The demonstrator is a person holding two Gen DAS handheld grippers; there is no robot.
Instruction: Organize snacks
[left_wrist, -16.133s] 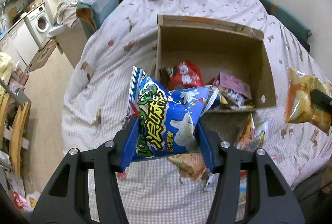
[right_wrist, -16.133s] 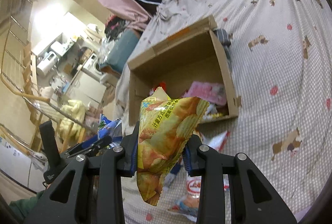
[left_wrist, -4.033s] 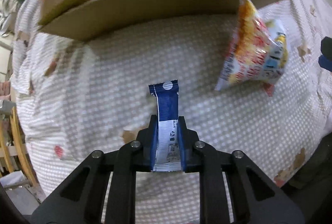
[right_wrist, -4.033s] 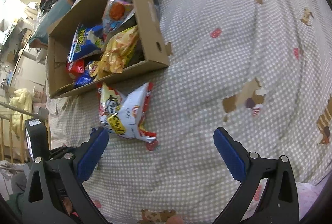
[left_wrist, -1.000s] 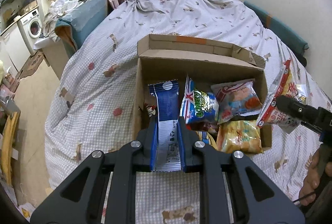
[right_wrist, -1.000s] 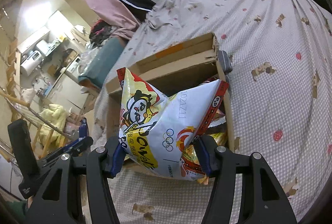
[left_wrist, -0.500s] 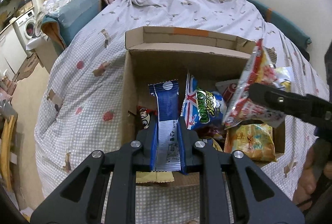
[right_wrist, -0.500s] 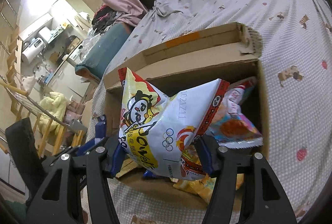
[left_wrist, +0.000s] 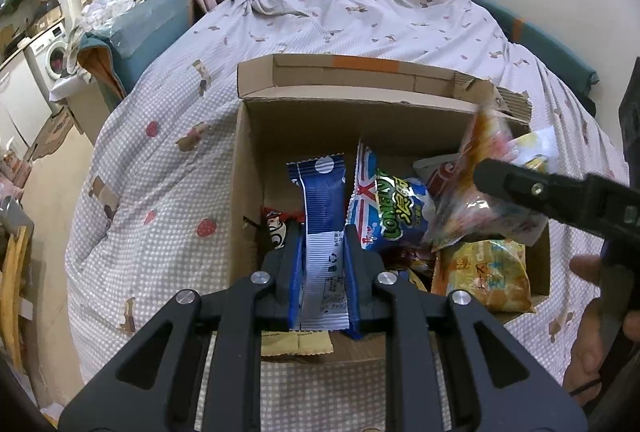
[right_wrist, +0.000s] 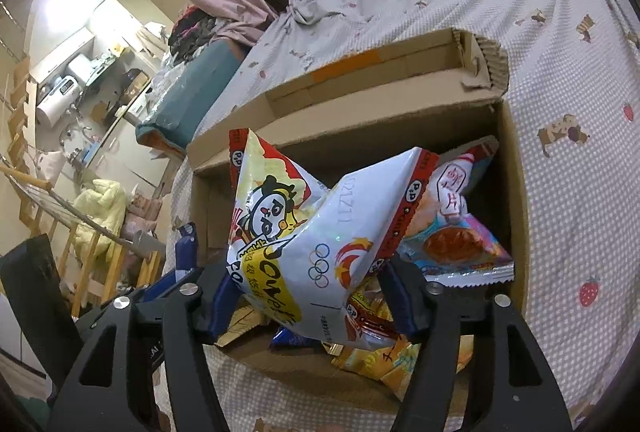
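An open cardboard box (left_wrist: 360, 87) sits on the bed, holding a blue Lonely God bag (left_wrist: 396, 207), a yellow chip bag (left_wrist: 484, 272) and a pink bag (right_wrist: 452, 232). My left gripper (left_wrist: 324, 232) hovers over the box's near left part with a slim blue and white packet (left_wrist: 323, 199) upright between its pads. Its jaws are opening, and the pads still touch the packet. My right gripper (right_wrist: 310, 284) holds a puffy white snack bag (right_wrist: 320, 232) above the box's right side. Those jaws are opening too, with the bag still wedged between them. The bag (left_wrist: 472, 199) looks blurred in the left wrist view.
The box stands on a checked bed sheet (left_wrist: 160, 191) with a rumpled quilt behind. A hand (left_wrist: 592, 332) grips the right tool. Off the bed's left side are a teal cushion (left_wrist: 160, 19), piled clothes, a washing machine (left_wrist: 56, 51) and a wooden rack (right_wrist: 80, 232).
Over the last second both grippers came closer over the box, and the white bag swung in above its right side. The right jaws now stand slightly wider apart.
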